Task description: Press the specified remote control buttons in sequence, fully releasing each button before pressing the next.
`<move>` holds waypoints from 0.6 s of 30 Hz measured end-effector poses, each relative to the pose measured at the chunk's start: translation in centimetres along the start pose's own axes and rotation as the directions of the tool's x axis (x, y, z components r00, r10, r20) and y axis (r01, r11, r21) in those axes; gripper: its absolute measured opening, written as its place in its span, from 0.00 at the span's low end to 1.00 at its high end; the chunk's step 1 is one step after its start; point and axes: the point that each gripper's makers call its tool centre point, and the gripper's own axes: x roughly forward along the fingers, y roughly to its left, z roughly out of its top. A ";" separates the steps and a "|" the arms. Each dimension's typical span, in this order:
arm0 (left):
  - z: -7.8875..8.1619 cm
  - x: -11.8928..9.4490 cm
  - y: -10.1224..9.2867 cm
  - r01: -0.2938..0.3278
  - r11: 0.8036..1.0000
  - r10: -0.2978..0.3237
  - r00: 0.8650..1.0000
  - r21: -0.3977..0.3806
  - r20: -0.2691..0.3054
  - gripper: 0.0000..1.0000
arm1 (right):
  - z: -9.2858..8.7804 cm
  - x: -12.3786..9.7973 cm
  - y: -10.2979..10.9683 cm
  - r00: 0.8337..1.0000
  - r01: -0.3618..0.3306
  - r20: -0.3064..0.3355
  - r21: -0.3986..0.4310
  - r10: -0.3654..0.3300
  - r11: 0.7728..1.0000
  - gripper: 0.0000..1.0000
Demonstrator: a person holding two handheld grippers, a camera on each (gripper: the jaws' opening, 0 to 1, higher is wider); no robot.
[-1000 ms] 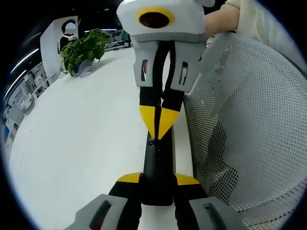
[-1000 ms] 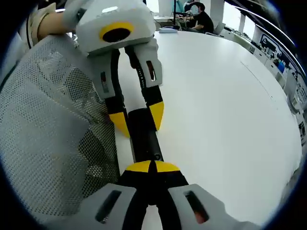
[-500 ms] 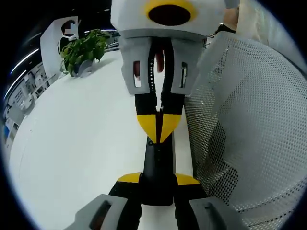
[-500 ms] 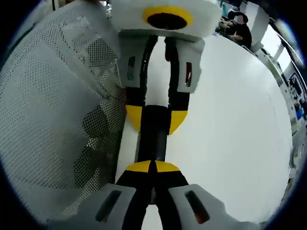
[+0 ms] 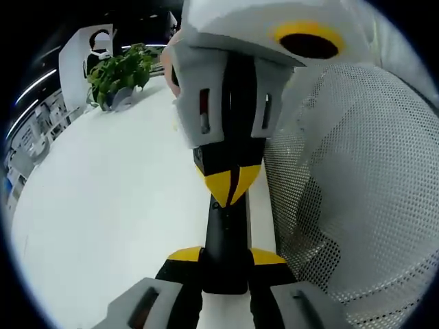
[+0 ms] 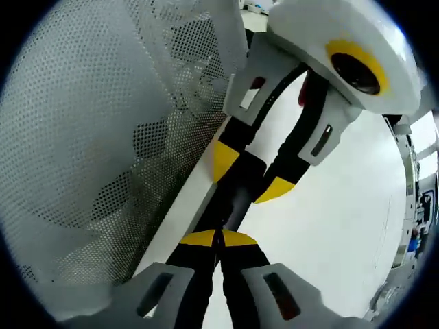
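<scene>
A slim black remote point(image 5: 225, 229) lies lengthwise along the white table's edge. My left gripper point(image 5: 225, 256) is shut on its near end, one yellow tip on each side. My right gripper point(image 5: 229, 186) comes down from above, shut, with its joined yellow tips resting on the remote's top face near a small button. In the right gripper view, my right gripper point(image 6: 219, 238) has its closed tips on the remote point(image 6: 236, 199). Beyond them the left gripper point(image 6: 252, 175) clamps the remote's sides.
A white mesh surface point(image 5: 350, 171) stands close along one side of the remote and appears again in the right gripper view point(image 6: 89, 137). The white table point(image 5: 103, 205) spreads wide on the other side. A potted green plant point(image 5: 120, 68) stands at its far end.
The right gripper has rolled and leaned over, its tips creeping slightly nearer along the remote while staying on it. The left gripper keeps its hold and the remote has not moved.
</scene>
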 end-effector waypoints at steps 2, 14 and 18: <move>0.0 0.0 0.0 -0.001 1.000 0.001 1.000 0.003 -0.001 0.24 | -0.1 0.0 -0.1 1.000 0.014 -0.003 0.007 -0.014 1.000 0.00; -0.1 0.1 0.0 -0.004 0.999 0.005 1.000 0.036 -0.018 0.24 | -0.6 -0.3 -0.7 0.969 -0.086 0.235 0.601 -0.073 0.794 0.00; 0.0 0.1 0.0 -0.005 0.999 0.005 1.000 0.032 -0.019 0.24 | -1.8 -0.1 -1.3 0.968 -0.075 0.225 0.684 -0.113 0.725 0.00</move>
